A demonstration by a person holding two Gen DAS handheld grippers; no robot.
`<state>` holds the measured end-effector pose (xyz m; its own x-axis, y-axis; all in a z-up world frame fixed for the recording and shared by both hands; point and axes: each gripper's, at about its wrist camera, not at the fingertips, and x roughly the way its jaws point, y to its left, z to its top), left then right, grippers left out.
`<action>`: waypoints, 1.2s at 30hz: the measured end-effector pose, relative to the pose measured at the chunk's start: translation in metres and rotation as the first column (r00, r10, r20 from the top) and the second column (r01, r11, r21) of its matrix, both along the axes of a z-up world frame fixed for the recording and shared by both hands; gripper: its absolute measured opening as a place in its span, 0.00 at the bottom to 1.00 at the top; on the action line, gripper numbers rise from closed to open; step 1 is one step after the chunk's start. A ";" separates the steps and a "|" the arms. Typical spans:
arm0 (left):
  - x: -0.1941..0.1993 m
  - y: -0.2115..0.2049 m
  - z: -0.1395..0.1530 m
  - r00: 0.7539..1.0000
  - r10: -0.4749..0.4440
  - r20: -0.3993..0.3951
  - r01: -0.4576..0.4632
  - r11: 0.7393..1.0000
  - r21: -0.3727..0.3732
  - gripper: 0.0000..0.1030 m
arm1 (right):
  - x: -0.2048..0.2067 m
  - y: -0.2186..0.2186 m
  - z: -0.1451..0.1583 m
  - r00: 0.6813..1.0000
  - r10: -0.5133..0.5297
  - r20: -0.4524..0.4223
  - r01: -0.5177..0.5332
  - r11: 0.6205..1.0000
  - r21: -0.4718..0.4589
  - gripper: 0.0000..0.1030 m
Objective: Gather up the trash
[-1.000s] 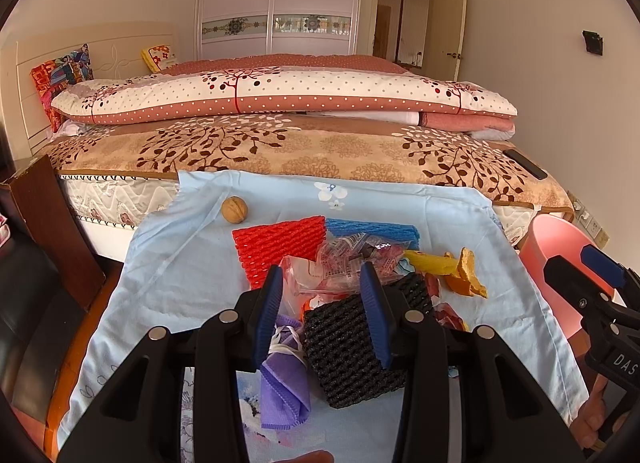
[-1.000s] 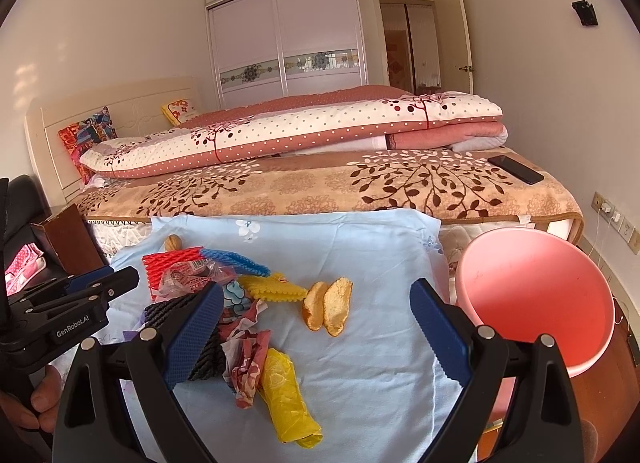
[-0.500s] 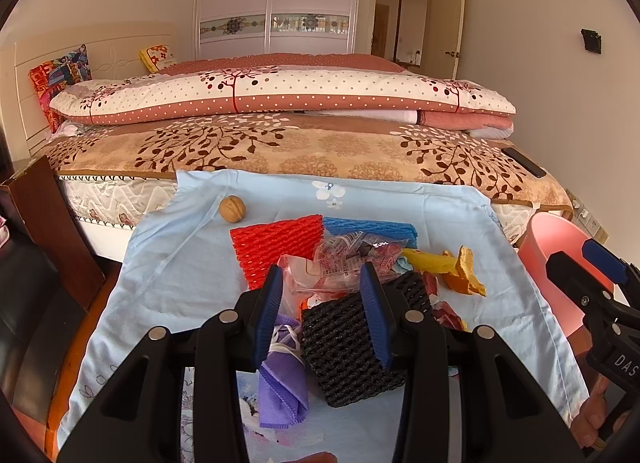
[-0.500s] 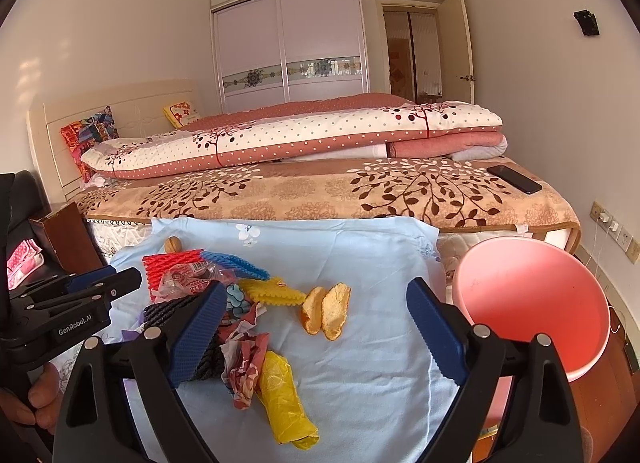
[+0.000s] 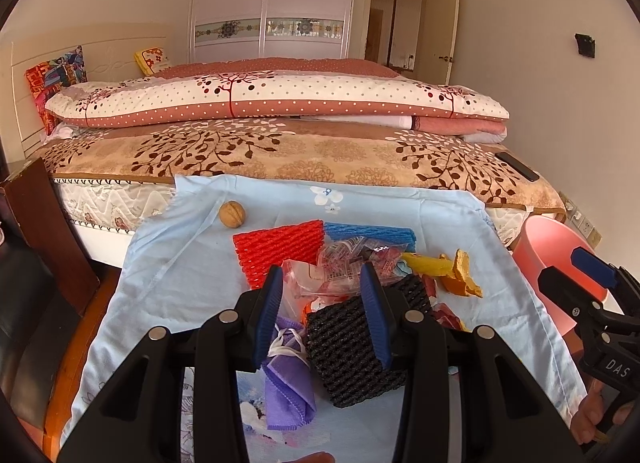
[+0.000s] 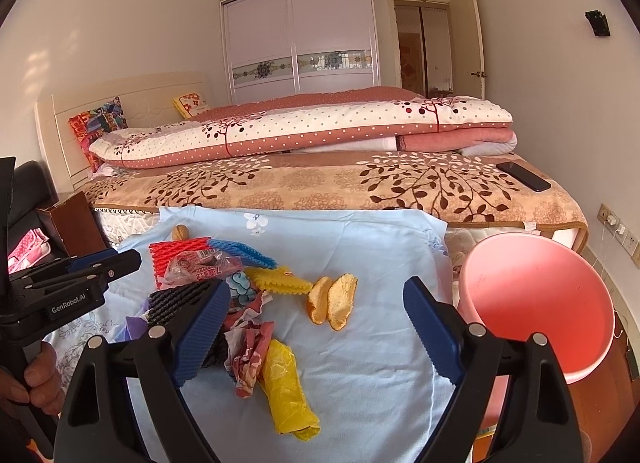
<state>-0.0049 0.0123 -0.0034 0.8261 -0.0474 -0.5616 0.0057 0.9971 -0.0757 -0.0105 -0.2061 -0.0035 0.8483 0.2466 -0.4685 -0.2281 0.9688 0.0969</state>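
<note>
A pile of trash lies on a light blue cloth [image 5: 168, 263]: a black foam net [image 5: 352, 347], a red foam net [image 5: 280, 247], a blue foam net [image 5: 372, 232], clear wrappers [image 5: 348, 263], a purple mask [image 5: 288, 387], orange peel [image 6: 334, 299], a yellow wrapper [image 6: 286, 387] and a walnut [image 5: 232, 214]. My left gripper [image 5: 324, 315] is open, hovering just above the black net and wrappers. My right gripper [image 6: 316, 337] is wide open and empty, above the cloth near the peel. A pink bin [image 6: 540, 303] stands at the right.
A bed [image 6: 320, 179] with folded quilts lies behind the cloth, with a phone [image 6: 524, 176] on its right edge. A dark wooden piece [image 5: 44, 223] stands at the left. A wardrobe [image 6: 300, 31] and a door are at the back.
Both grippers shifted slightly; the view has edged a little closer to the pile. Nothing was taken hold of or let go.
</note>
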 end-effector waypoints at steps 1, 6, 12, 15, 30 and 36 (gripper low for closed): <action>-0.001 0.002 0.001 1.000 -0.007 0.002 0.007 1.000 -0.008 0.40 | 0.000 0.000 -0.001 1.000 0.006 -0.005 -0.006 1.000 -0.003 0.84; -0.006 0.013 0.003 0.999 -0.032 0.000 0.032 0.999 -0.035 0.40 | 0.002 0.002 -0.011 0.998 0.040 -0.051 -0.041 0.999 -0.014 0.84; -0.013 0.021 -0.003 0.995 -0.095 -0.026 0.093 0.994 -0.063 0.40 | 0.003 0.004 -0.024 0.990 0.082 -0.110 -0.085 0.996 -0.016 0.83; -0.017 0.025 -0.008 0.994 -0.102 -0.043 0.099 0.993 -0.059 0.40 | 0.002 0.007 -0.028 0.988 0.094 -0.120 -0.097 0.995 -0.019 0.83; -0.009 0.017 -0.029 0.980 -0.170 -0.100 0.163 0.984 -0.071 0.40 | 0.006 0.016 -0.044 0.970 0.150 -0.189 -0.158 0.987 -0.030 0.83; 0.013 0.017 -0.038 0.976 -0.162 -0.147 0.150 0.985 -0.090 0.40 | 0.010 0.016 -0.048 0.962 0.165 -0.216 -0.174 0.985 -0.024 0.83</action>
